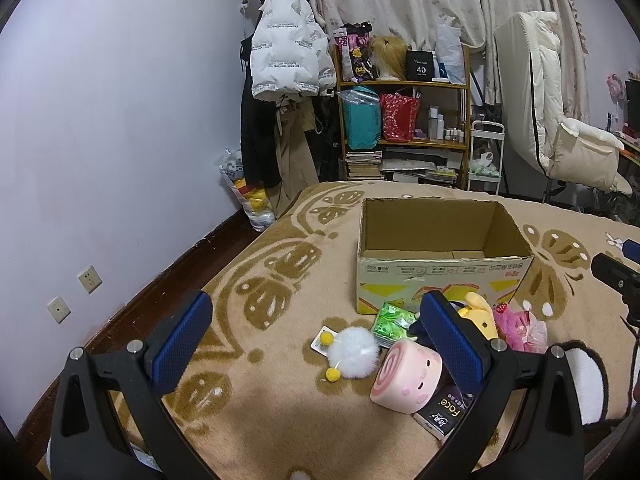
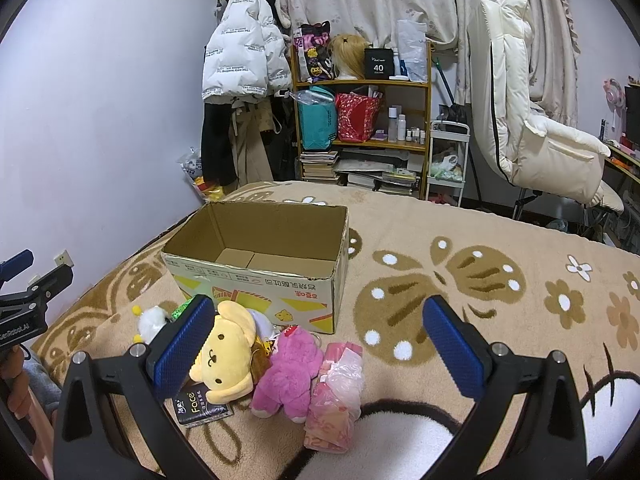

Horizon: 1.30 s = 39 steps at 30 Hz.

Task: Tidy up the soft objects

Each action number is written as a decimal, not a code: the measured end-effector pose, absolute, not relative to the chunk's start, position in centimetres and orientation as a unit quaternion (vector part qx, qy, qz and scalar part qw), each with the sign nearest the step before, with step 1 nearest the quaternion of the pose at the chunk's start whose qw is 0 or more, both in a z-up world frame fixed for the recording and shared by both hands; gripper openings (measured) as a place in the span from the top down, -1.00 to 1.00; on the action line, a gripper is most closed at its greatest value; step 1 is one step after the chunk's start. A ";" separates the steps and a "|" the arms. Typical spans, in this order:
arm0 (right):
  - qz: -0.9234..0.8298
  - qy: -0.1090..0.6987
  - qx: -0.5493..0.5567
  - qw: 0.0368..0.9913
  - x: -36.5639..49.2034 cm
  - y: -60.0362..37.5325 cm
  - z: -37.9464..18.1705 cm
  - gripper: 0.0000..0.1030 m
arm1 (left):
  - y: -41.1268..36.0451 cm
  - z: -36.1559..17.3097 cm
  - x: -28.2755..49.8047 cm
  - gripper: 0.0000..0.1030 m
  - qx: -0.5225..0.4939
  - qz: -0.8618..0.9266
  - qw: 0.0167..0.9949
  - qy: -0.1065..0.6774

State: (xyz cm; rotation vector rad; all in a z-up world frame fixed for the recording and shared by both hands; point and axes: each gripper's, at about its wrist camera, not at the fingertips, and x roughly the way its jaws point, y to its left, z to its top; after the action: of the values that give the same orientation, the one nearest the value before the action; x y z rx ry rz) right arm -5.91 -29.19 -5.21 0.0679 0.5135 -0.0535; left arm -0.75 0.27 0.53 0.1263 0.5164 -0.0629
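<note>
Both of your grippers hover above the patterned beige blanket point(image 2: 460, 216), jaws spread wide and holding nothing: the left gripper point(image 1: 316, 340) over the left end of the pile, the right gripper point(image 2: 316, 344) over its right end. The soft objects lie clustered just in front of the open brown cardboard box point(image 2: 256, 264), which shows no contents. In the right wrist view, the yellow plush dog point(image 2: 226, 354) sits at 9 o'clock, touching the left pad; the magenta plush bear point(image 2: 290, 372) lies near centre, at 6 o'clock. In the left wrist view, the white fluffy pom-pom point(image 1: 354, 352) and the pink roll-shaped cushion point(image 1: 406, 376) lie at 3 o'clock. Expect all items to be light and compressible, likely to sag. Take the bear across its torso, not a limb. The pink plastic-wrapped packet point(image 2: 334, 396) is probably slippery; grip its middle.
</note>
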 end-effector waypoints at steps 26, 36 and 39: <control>-0.026 0.253 0.034 0.966 -5.9 -29.2 -5.2 -1.00 | 0.5 0.5 -0.5 -0.99 0.063 -0.027 0.964 0.257; -0.026 0.254 0.035 0.966 -5.9 -29.2 -5.3 -1.00 | 0.4 0.5 -0.6 -0.99 0.063 -0.028 0.964 0.258; -0.026 0.254 0.035 0.966 -5.8 -29.3 -5.3 -1.00 | 0.4 0.5 -0.6 -0.99 0.063 -0.027 0.964 0.258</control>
State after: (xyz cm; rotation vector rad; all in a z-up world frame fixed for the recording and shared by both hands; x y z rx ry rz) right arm -5.83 -29.26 -5.28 0.0707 0.5131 -0.0531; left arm -0.62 0.41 0.49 0.1278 0.5222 -0.0556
